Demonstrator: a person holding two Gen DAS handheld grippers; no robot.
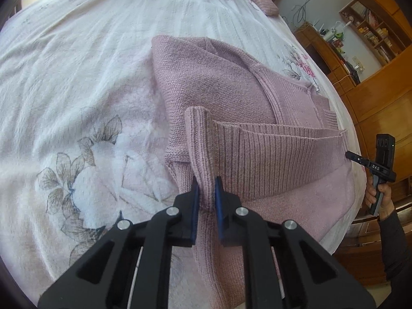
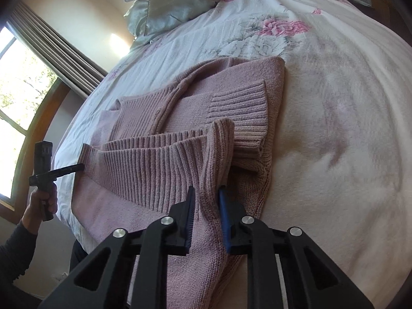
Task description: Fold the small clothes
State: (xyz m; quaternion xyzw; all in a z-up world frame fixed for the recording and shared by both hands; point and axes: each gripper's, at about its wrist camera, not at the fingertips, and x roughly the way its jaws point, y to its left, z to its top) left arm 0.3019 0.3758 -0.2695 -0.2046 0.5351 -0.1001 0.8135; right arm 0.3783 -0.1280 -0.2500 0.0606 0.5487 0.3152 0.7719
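Left wrist view: the left gripper (image 1: 206,193) has its two blue-padded fingers pinched on a bunched-up corner of the ribbed hem of a pink knit sweater (image 1: 221,87), with only a narrow gap between the pads, stuffed with knit. The sweater lies partly folded on a white floral bedspread (image 1: 77,77), toward the right side of the bed, its hem band lifted and stretched across the near part. At the far right end of that band you can see the other gripper's tip touching the fabric, held by a hand (image 1: 381,195) in a dark sleeve.

Right wrist view is pretty much the mirror: the right gripper (image 2: 206,200) is clamped on the opposite hem corner, pads nearly together with thick knit wedged between them. A ribbed sleeve cuff (image 2: 242,103) lies folded across the sweater's body just beyond. Pillows (image 2: 175,2) sit at the far end of the bed, and a wooden bookshelf (image 1: 370,33) stands off to the right.
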